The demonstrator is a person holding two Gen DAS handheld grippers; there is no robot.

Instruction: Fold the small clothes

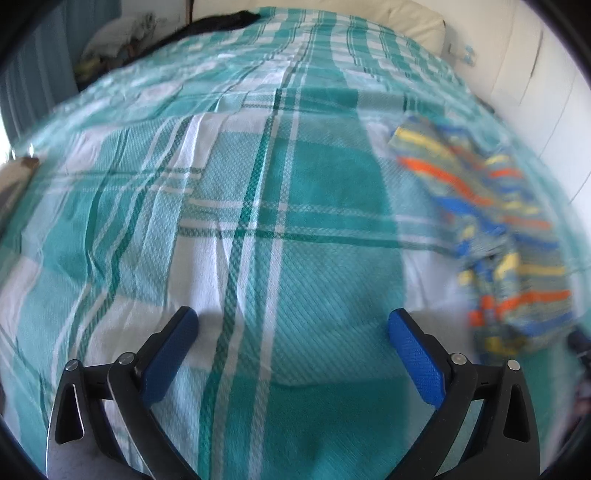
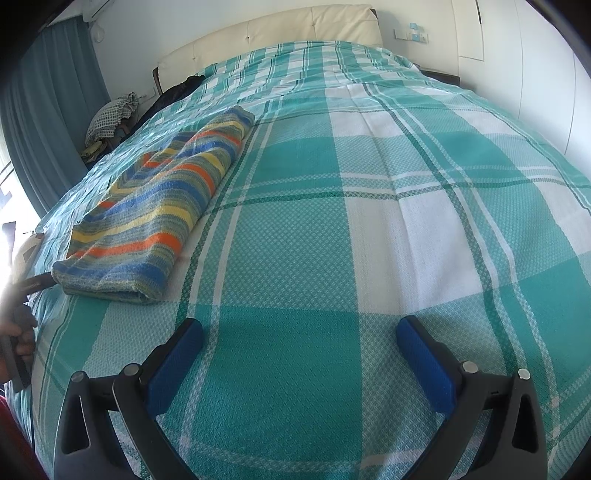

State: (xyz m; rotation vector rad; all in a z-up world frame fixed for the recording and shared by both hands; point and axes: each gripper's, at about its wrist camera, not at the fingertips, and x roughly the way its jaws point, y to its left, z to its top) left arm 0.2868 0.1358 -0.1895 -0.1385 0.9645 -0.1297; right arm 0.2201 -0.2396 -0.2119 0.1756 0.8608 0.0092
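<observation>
Both grippers, left (image 1: pixel 293 325) and right (image 2: pixel 300 334), fingers spread, empty (over bedspread (image 2: pixel 369 221)); folded striped cloth (image 2: pixel 155 206) apart, between them.

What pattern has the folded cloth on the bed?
Stripes of blue, orange, yellow and grey-green on the folded cloth, clearest in the right wrist view.

Bed (image 2: pixel 369 221) is filling both views, wearing a teal-and-white plaid cover (image 1: pixel 258 221), lightly creased; a cream padded headboard (image 2: pixel 295 26) is standing at the far end; a striped folded cloth (image 2: pixel 162 206) in blue, orange, yellow and grey-green is lying flat on the cover, left of centre in the right wrist view and blurred at the right edge (image 1: pixel 491 221) in the left wrist view; a dark item (image 2: pixel 177 92) is sitting at the bed's far left edge, kind unclear.
</observation>
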